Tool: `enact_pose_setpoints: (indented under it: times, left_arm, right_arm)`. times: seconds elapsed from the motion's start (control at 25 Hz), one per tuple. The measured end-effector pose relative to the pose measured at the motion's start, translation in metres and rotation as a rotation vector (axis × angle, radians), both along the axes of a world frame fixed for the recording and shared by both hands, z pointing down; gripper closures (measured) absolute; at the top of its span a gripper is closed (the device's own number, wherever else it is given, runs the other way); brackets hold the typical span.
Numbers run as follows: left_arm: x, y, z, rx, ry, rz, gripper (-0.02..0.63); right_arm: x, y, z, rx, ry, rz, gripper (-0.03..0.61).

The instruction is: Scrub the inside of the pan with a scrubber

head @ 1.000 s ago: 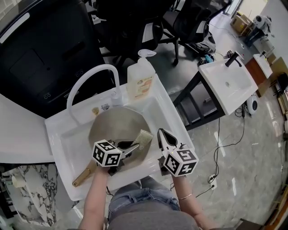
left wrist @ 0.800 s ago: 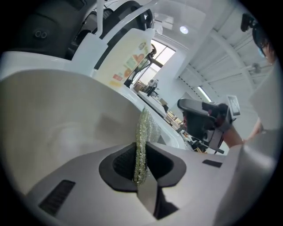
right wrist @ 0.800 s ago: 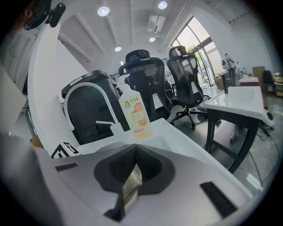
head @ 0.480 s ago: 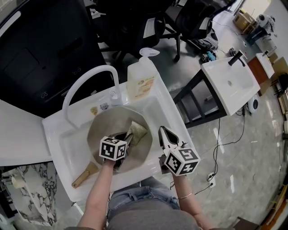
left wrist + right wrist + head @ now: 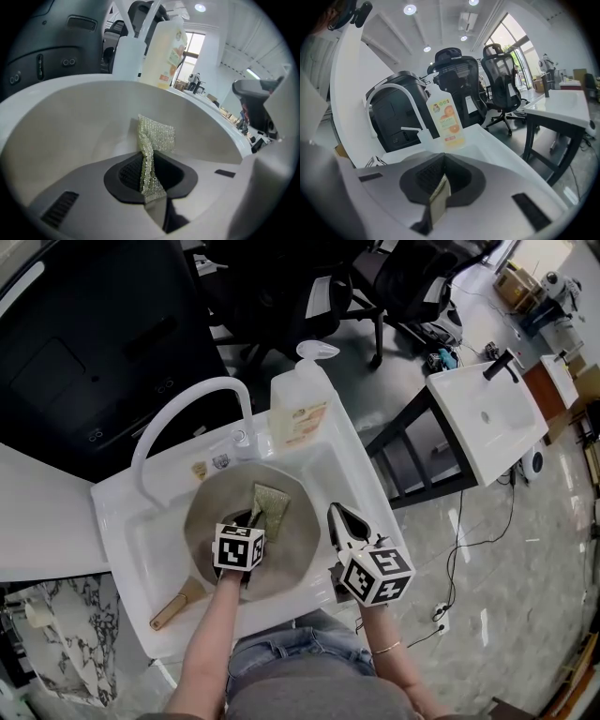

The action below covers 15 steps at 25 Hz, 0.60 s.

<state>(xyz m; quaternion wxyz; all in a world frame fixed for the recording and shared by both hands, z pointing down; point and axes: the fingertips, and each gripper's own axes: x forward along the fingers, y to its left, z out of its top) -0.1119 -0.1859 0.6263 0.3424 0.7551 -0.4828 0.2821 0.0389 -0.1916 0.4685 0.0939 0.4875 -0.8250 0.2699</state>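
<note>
A round grey pan point(image 5: 208, 514) lies in the white sink point(image 5: 120, 521), its wooden handle point(image 5: 174, 607) pointing near-left. My left gripper point(image 5: 251, 520) is down inside the pan, shut on a pale green mesh scrubber point(image 5: 268, 503) that presses against the pan's far inner side. In the left gripper view the scrubber point(image 5: 153, 139) stands up from between the jaws of the left gripper point(image 5: 149, 183) against the pan's wall point(image 5: 70, 126). My right gripper point(image 5: 336, 516) hovers above the sink's right rim, shut and empty, outside the pan. In its own view the right gripper point(image 5: 440, 191) holds nothing.
A soap bottle point(image 5: 300, 411) and a curved white faucet point(image 5: 184, 409) stand at the sink's back edge. A second white sink point(image 5: 487, 413) on a dark frame is to the right, with office chairs point(image 5: 501, 89) beyond. Cables lie on the floor.
The left gripper has carried the scrubber from the pan's right side leftward and toward the far side. The right gripper has stayed in place.
</note>
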Motion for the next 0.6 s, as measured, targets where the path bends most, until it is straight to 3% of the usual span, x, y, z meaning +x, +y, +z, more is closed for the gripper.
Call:
enact_pose_setpoints:
  times: [0.6]
  left_arm:
    - [-0.050, -0.009, 0.000, 0.065, -0.355, -0.065, 0.552]
  right_arm:
    - [-0.010, 0.005, 0.001, 0.002, -0.007, -0.057, 0.568]
